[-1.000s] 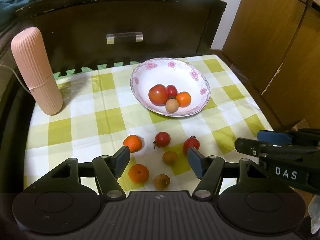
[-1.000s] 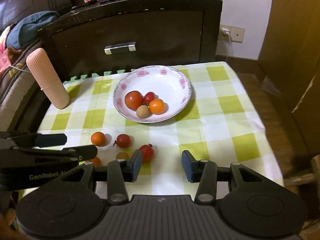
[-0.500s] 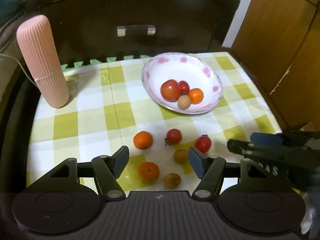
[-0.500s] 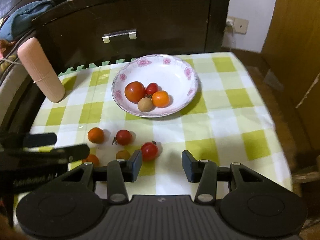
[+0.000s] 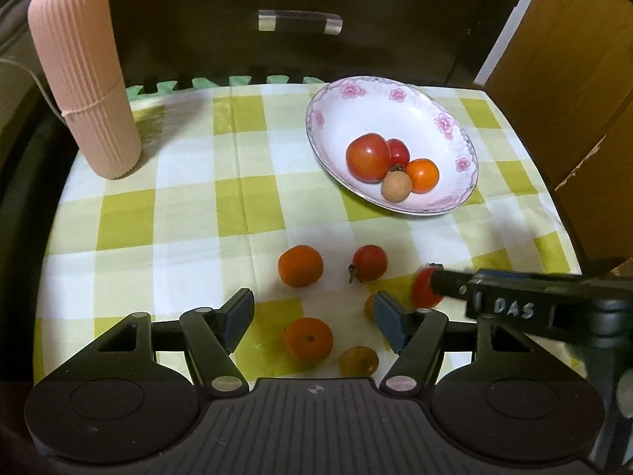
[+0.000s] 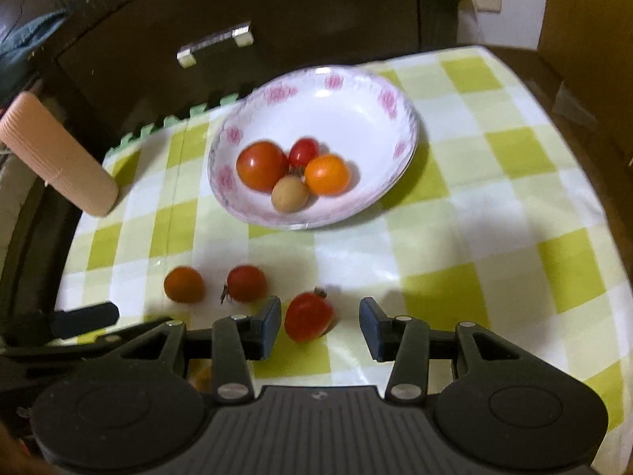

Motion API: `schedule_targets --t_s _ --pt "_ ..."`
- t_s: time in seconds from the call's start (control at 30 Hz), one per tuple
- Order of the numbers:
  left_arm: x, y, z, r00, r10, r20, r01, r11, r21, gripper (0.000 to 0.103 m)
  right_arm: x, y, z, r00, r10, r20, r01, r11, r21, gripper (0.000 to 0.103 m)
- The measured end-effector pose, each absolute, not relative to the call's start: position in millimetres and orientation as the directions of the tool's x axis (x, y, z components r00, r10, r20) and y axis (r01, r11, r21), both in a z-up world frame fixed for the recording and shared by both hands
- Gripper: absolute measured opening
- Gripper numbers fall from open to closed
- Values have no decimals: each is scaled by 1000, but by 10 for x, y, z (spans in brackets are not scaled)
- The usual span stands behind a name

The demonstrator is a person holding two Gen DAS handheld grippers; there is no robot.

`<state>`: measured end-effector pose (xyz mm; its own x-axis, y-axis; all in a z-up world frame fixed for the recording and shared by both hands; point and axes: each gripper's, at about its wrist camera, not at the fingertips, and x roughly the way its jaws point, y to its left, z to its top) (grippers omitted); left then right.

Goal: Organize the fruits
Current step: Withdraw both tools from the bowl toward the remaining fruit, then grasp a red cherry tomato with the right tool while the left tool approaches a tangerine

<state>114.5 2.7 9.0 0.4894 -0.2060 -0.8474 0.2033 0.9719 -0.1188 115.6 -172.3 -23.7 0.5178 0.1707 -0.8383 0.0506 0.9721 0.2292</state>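
**Fruit on the cloth: right tool lines up on the nearest tomato**

Fruit lies loose on the checked cloth of the bench (image 5: 186,213), near the front edge. Right tool (image 6: 320,322) is spread wide, its pads either side of a red tomato (image 6: 308,316) that sits nearer the left pad and is not yet gripped. Left tool (image 5: 312,314) is also spread and empty, hovering over an orange (image 5: 307,338) with a brown fruit (image 5: 359,361) just beside it.

To do this step well, I would centre the tomato between the pads before closing, squeeze gently since the skin looks soft, and lift straight up clear of the left tool close by.

Farther back lie a second orange (image 5: 300,265) and another tomato (image 5: 369,263). Beyond them the bowl (image 6: 356,99) already holds four fruits, with room on its right side.
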Motion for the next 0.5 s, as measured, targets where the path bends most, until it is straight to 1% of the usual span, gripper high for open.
schedule_targets --t_s 0.17,0.33,0.4,0.47,0.5 --pt "1156 30 89 490 -207 -847 199 972 -123 75 1197 -1667 -285 524 160 -836 46 975 215 42" --pt "1160 39 65 483 -208 -850 199 972 -125 76 1260 -1610 -452 475 157 -866 36 980 197 42" --pt "1171 44 42 481 -202 -853 196 973 -120 76 1247 -1582 -463 491 143 -859 19 984 175 40" --pt "1178 37 8 473 -197 -859 195 974 -116 76 1239 -1586 -429 505 148 -851 -3 986 169 32" --pt "1176 27 -11 469 -195 -862 197 974 -113 76 1232 -1592 -409 510 153 -846 -11 985 171 32"
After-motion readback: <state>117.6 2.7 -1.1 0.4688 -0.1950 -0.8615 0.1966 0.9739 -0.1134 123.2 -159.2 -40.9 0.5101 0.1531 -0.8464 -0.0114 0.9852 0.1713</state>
